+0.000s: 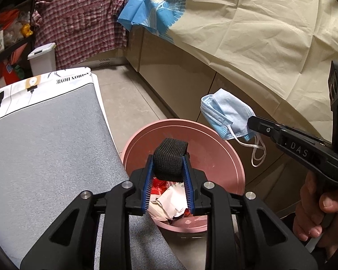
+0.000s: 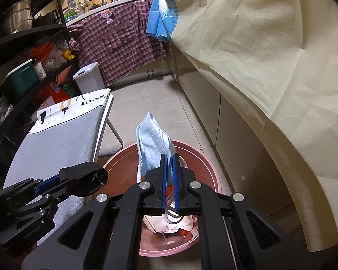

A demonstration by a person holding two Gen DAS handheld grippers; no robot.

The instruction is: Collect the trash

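Right wrist: bin (image 2: 210, 168) contents (image 2: 182, 225) largely hidden.

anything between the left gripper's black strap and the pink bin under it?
Nothing: in the left wrist view the black woven strap in the left gripper hangs over the round pink plastic bin, only air between.
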